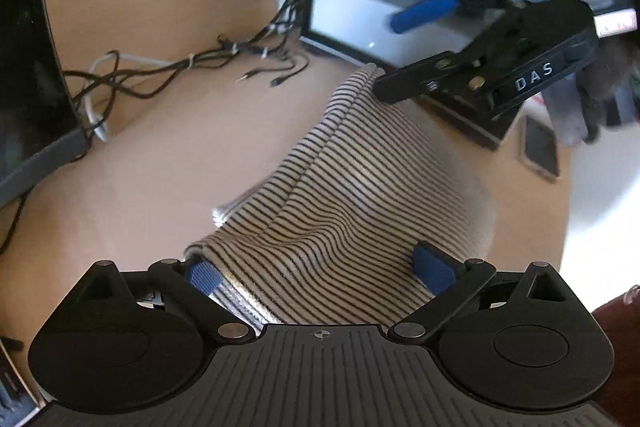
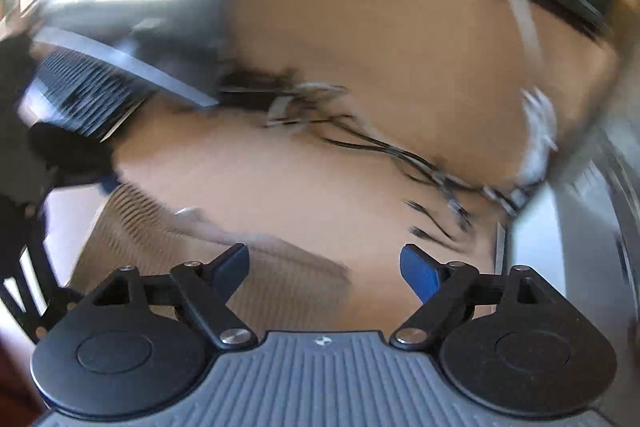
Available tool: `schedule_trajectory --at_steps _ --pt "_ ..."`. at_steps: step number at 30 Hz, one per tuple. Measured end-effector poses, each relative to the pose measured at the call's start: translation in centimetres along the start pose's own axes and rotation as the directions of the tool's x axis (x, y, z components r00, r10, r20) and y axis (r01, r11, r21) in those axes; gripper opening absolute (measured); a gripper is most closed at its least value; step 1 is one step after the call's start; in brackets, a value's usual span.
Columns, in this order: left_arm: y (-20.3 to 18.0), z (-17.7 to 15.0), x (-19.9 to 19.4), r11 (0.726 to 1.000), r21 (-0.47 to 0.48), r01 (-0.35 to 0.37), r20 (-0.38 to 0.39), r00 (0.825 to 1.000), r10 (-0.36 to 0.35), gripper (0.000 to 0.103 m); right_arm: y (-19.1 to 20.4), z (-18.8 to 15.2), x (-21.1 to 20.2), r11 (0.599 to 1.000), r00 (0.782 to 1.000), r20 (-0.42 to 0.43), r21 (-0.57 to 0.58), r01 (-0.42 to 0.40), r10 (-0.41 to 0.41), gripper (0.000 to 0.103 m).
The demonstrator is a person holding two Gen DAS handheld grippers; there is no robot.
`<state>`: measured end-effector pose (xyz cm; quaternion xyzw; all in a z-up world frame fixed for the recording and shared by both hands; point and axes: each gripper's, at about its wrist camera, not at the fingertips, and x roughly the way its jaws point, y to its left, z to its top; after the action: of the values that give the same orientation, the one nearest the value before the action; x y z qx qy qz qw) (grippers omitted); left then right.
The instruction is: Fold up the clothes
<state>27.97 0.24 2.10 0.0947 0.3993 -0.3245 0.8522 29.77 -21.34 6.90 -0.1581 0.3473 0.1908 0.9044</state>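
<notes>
Left tongs spread over striped garment, right tongs open, apparently empty in blur

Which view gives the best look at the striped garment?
The left wrist view. There the striped garment is sharp, fills the centre, and shows its stripes and folds, running from between the left gripper fingers toward the right gripper. The right wrist view shows it only as a motion-blurred patch at lower left.
</notes>
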Motion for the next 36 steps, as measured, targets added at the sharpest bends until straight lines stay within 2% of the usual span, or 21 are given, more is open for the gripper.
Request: schedule_trajectory --at_steps 1,4,7,8,10,13,16,19,21,24,26,29,31,34,36 --pt "0.2 -0.2 0.0 1.0 0.013 0.001 -0.009 1.0 -0.001 0.1 -0.5 -1.0 0.2 0.998 1.0 -0.004 0.062 0.03 -0.03 0.085" --pt "0.2 0.8 1.2 0.996 0.089 -0.018 -0.02 1.0 0.019 0.101 -1.4 -2.6 3.1 0.98 0.997 -0.05 0.191 0.061 -0.053 0.09" --pt "0.4 1.0 1.6 0.988 0.147 -0.041 -0.024 0.999 0.045 0.101 -1.4 -4.2 5.5 0.969 0.993 -0.094 0.227 0.097 -0.077 0.094" --pt "0.8 1.2 1.5 0.991 0.133 -0.031 -0.03 0.999 0.036 0.101 -1.2 -4.3 6.1 0.967 0.992 -0.098 0.234 0.106 -0.085 0.099" --pt "1.4 1.6 1.1 0.994 0.111 -0.011 -0.029 0.999 0.015 0.1 -1.2 -4.4 6.8 0.965 0.99 -0.102 0.236 0.117 -0.095 0.102" --pt "1.5 2.6 -1.4 0.994 0.11 0.031 0.037 0.999 -0.035 0.1 -1.5 -4.1 6.6 0.966 0.99 -0.106 0.231 0.119 -0.097 0.102" --pt "1.6 3.5 -2.7 0.989 0.117 0.084 0.099 0.99 -0.096 0.1 -1.4 -4.8 6.8 0.959 0.989 -0.109 0.252 0.129 -0.104 0.102" --pt "1.3 4.0 -1.5 0.986 0.147 0.077 0.102 0.991 -0.092 0.101 -1.3 -4.9 6.6 0.95 0.986 -0.125 0.279 0.138 -0.107 0.102" --pt "1.7 3.9 0.3 0.989 0.133 0.06 0.084 0.994 -0.071 0.101 -1.7 -4.8 5.6 0.939 0.987 -0.128 0.318 0.131 -0.094 0.102" --pt "2.7 4.0 2.7 0.995 0.086 0.043 0.054 0.997 -0.048 0.101 -2.7 -5.4 2.7 0.899 0.992 -0.122 0.434 0.063 -0.011 0.102" --pt "3.7 3.9 3.7 0.997 0.051 0.054 0.036 0.998 -0.055 0.101 -3.2 -6.7 1.3 0.847 0.989 -0.115 0.531 -0.014 0.088 0.102" --pt "4.6 3.7 4.3 0.996 0.008 0.091 0.017 0.996 -0.091 0.101 -3.7 -8.8 -0.4 0.728 0.959 -0.087 0.671 -0.143 0.269 0.102" --pt "5.1 3.5 4.6 0.994 -0.016 0.11 0.008 0.994 -0.11 0.101 -2.8 -10.1 -0.4 0.675 0.928 -0.077 0.709 -0.206 0.364 0.102" --pt "5.8 3.3 4.9 0.989 -0.056 0.135 -0.001 0.991 -0.135 0.101 -0.9 -11.0 0.5 0.664 0.893 -0.112 0.71 -0.235 0.436 0.091" --pt "6.1 3.0 4.9 0.986 -0.079 0.145 -0.007 0.989 -0.146 0.101 -0.2 -11.5 1.5 0.659 0.886 -0.14 0.721 -0.214 0.442 0.089"
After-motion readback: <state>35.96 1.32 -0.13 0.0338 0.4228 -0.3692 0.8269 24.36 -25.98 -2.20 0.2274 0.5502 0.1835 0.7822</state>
